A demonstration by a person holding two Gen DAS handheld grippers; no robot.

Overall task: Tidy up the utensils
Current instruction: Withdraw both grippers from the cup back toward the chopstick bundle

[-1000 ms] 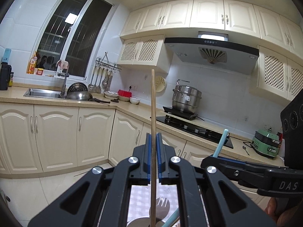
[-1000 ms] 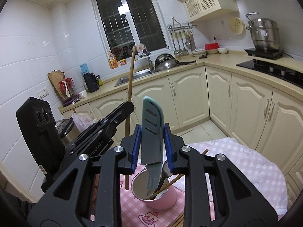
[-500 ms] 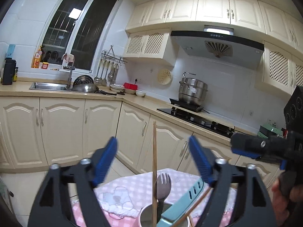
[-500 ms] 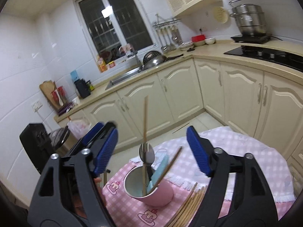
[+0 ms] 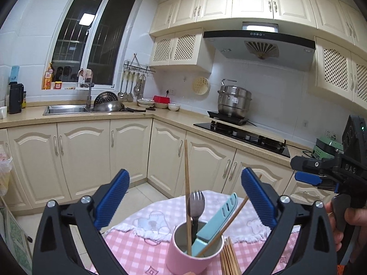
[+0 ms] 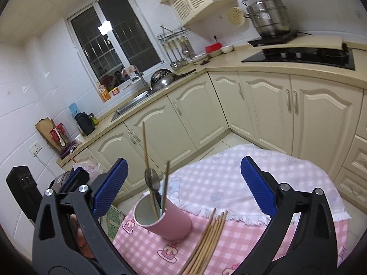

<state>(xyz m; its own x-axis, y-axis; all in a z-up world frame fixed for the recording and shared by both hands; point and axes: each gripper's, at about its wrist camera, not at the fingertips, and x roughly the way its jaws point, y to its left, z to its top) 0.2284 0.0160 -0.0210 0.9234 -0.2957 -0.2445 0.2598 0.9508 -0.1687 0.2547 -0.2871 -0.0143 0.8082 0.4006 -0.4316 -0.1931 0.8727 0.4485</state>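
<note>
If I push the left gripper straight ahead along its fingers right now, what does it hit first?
Most likely the upright chopstick standing in the pink cup, centred between the open left gripper fingers, with the spork just beside it. Depth is hard to judge.

A round pink cup (image 6: 168,222) stands on a desk (image 6: 263,183) draped in pink-and-white checked cloth, holding wooden chopsticks (image 6: 146,160) and a grey metal spork (image 6: 151,180). Loose chopsticks (image 6: 211,233) lie just right of it. The right claw (image 6: 182,186), jaws just opened wide, holds nothing.
</note>
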